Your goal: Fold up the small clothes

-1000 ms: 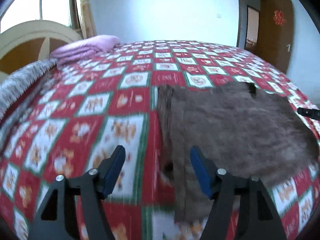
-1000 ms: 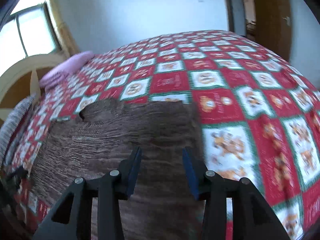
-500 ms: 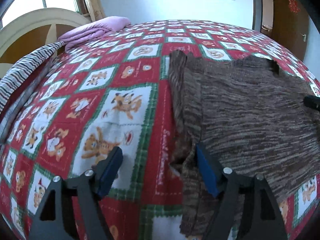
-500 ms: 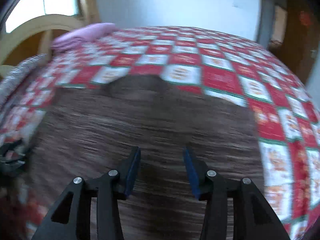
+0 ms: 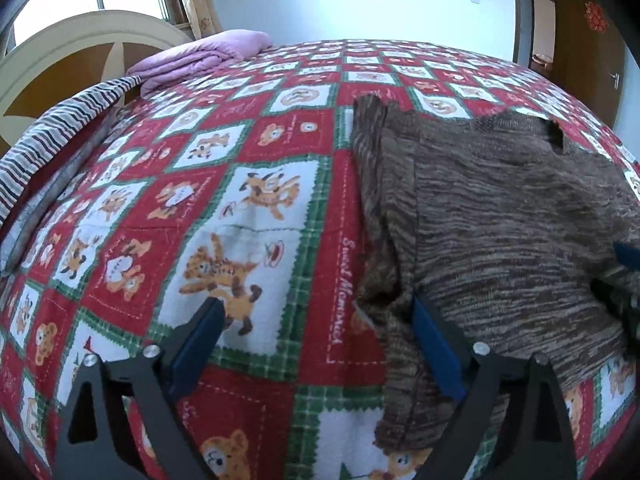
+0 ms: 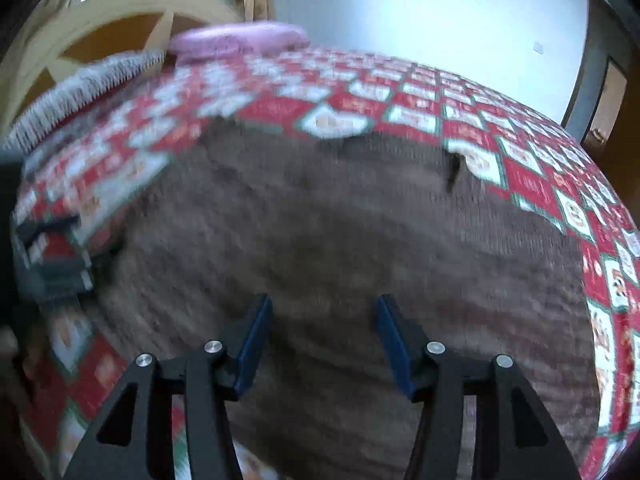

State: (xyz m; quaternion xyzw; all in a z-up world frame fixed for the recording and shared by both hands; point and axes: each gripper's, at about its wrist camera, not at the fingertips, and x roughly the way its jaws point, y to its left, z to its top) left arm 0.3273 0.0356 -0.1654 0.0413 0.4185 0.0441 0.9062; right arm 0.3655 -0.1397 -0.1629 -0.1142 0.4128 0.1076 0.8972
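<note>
Left wrist only: sweater's [image 5: 500,220] folded sleeve [image 5: 376,184]

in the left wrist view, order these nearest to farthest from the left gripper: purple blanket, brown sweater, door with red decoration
1. brown sweater, right beside the left gripper, at its right finger
2. purple blanket, far left by the headboard
3. door with red decoration, far right, beyond the bed

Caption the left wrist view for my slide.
Open left hand-held gripper straddling the brown knit sweater's edge on a teddy-bear quilt.
</note>
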